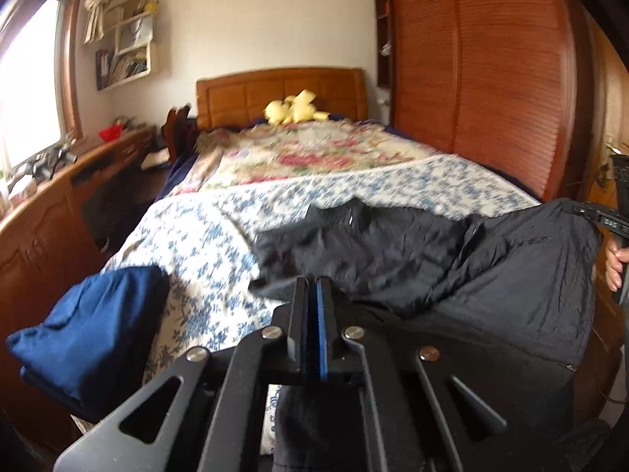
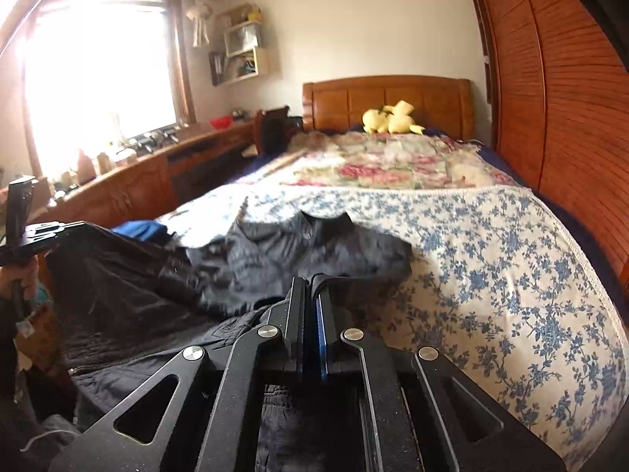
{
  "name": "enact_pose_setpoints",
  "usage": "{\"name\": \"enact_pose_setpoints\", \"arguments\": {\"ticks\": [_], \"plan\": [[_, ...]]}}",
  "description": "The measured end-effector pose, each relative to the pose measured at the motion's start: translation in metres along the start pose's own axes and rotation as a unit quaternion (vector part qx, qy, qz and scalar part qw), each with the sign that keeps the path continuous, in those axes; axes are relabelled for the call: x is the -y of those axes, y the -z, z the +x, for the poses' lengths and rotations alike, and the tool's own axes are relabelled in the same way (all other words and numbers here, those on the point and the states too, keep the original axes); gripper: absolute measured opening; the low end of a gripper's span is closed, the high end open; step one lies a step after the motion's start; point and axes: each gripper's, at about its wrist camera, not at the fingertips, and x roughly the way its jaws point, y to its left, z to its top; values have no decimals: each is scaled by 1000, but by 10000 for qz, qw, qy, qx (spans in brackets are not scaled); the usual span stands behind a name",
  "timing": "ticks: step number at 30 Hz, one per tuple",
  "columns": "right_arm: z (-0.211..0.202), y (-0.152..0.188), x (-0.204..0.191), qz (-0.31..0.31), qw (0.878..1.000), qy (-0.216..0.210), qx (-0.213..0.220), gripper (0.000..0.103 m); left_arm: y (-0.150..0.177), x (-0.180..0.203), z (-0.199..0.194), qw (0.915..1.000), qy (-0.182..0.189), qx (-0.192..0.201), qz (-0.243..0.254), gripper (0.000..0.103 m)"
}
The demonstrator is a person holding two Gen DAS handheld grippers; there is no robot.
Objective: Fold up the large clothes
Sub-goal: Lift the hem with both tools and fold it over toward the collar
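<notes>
— Jacket (image 1: pixel 412 251) status? Black, draped over the near end of the bed (image 1: pixel 204 244), collar end away, near hem raised.
— Fingers? Left gripper (image 1: pixel 313 287) pinched together on one hem corner, right gripper (image 2: pixel 312 287) likewise on the other; cloth hanging below both.
— Best way on? Probably keep both corners level and taut, carry the hem toward the collar, lay flat, avoid the folded blue cloth (image 1: pixel 90 334) beside.

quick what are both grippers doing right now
left gripper: closed, pinching the hem of the black jacket
right gripper: closed on the same jacket's other edge, fabric between its jaws
</notes>
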Motion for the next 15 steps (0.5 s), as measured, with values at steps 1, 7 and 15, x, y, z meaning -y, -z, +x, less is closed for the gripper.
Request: {"name": "enact_pose_setpoints", "arguments": {"ticks": [1, 7, 15], "plan": [[-8, -1, -1, -29, 10000, 4, 34, 2, -3, 2, -8, 10000, 18, 53, 41, 2], [-43, 9, 4, 56, 9995, -190, 227, 2, -14, 19, -36, 9986, 384, 251, 281, 2], [29, 30, 36, 420, 9989, -20, -198, 2, -7, 3, 42, 9997, 179, -167, 56, 2]]}}
